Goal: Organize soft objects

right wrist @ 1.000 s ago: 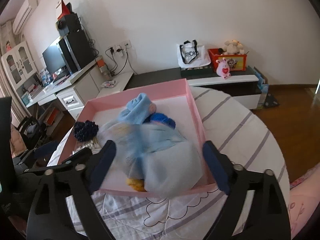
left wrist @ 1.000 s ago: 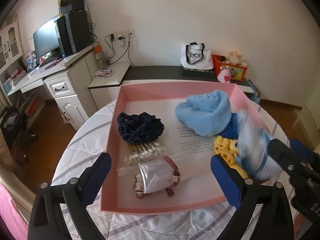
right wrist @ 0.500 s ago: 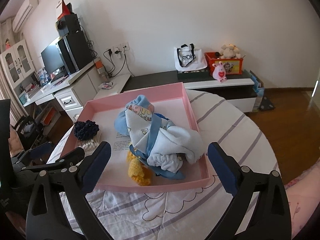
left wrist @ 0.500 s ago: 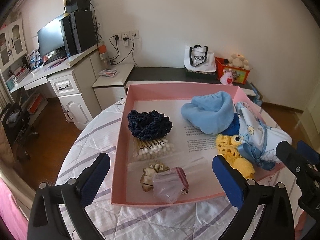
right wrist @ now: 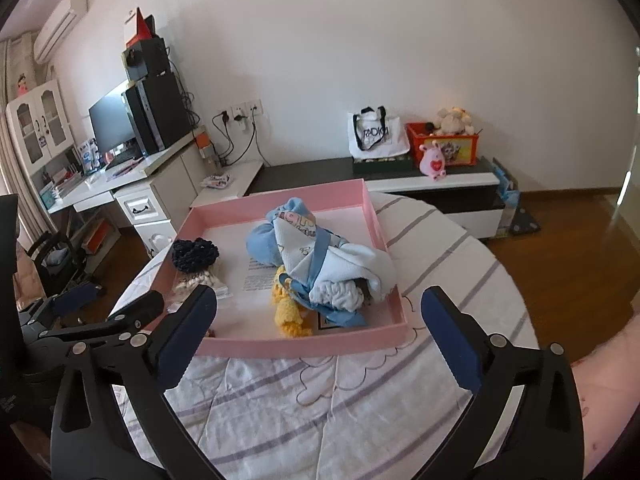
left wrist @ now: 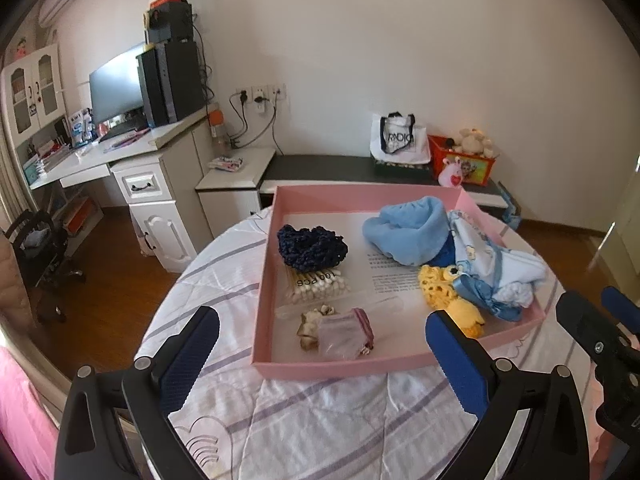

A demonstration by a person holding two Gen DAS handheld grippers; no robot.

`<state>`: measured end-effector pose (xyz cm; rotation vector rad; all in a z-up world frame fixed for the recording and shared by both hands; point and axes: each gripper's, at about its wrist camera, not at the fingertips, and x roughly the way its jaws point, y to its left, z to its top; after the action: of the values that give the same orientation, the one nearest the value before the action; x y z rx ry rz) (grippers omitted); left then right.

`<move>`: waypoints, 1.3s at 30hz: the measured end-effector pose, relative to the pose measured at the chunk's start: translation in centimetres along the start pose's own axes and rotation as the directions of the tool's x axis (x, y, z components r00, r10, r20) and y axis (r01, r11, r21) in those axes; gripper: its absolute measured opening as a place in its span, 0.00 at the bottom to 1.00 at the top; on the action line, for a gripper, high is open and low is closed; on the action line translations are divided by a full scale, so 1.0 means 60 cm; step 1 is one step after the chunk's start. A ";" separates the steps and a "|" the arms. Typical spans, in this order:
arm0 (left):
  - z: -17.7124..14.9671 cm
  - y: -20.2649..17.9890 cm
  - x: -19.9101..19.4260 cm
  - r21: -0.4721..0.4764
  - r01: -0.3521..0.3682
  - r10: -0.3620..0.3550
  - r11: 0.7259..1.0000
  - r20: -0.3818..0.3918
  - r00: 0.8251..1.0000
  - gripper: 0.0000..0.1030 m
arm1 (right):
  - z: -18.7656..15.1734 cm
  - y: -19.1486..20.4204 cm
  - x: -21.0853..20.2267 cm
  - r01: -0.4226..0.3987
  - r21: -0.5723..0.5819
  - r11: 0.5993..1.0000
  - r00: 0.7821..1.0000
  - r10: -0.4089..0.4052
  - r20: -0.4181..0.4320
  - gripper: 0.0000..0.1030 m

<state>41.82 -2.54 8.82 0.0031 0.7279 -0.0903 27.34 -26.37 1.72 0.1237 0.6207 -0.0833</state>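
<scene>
A pink tray (left wrist: 264,280) (right wrist: 384,240) sits on a round table. In it lie a dark blue knit piece (left wrist: 312,246) (right wrist: 195,255), a light blue fleece hat (left wrist: 408,232) (right wrist: 260,240), a pale blue printed baby garment (left wrist: 496,268) (right wrist: 340,268), a yellow knit toy (left wrist: 452,296) (right wrist: 290,316), a pack of cotton swabs (left wrist: 316,284) and a small clear pouch (left wrist: 340,334). My left gripper (left wrist: 320,356) is open and empty in front of the tray. My right gripper (right wrist: 318,328) is open and empty, back from the tray's near rim.
The table wears a white quilted cloth with purple stripes (left wrist: 320,420) (right wrist: 440,272). A white desk with monitor and computer tower (left wrist: 160,80) stands at left. A low dark bench (left wrist: 340,166) with a white bag and toy box is behind. Wooden floor surrounds the table.
The right gripper let go of the baby garment, which now lies in the tray's right side. Both grippers have pulled back and up from the tray.
</scene>
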 end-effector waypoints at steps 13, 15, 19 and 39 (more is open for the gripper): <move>-0.056 0.003 -0.158 0.000 0.008 -0.008 1.000 0.134 0.991 1.00 | -0.029 0.023 -0.126 0.039 -0.048 0.998 0.993 -0.033 0.115 1.00; -0.065 0.004 -0.181 -0.001 0.009 -0.009 1.000 0.153 0.988 1.00 | -0.033 0.027 -0.151 0.045 -0.059 0.997 0.989 -0.037 0.141 1.00; -0.088 0.003 -0.240 0.000 0.011 -0.010 1.000 0.206 0.979 1.00 | -0.040 0.035 -0.192 0.055 -0.072 0.996 0.982 -0.041 0.185 1.00; -0.181 0.008 -0.450 0.010 0.028 -0.029 1.000 0.400 0.916 1.00 | -0.078 0.063 -0.367 0.083 -0.109 0.991 0.919 -0.034 0.392 1.00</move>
<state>14.59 0.48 18.65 -0.0219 0.3167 -0.1161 7.25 -21.07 11.13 -0.0332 0.2288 -0.1235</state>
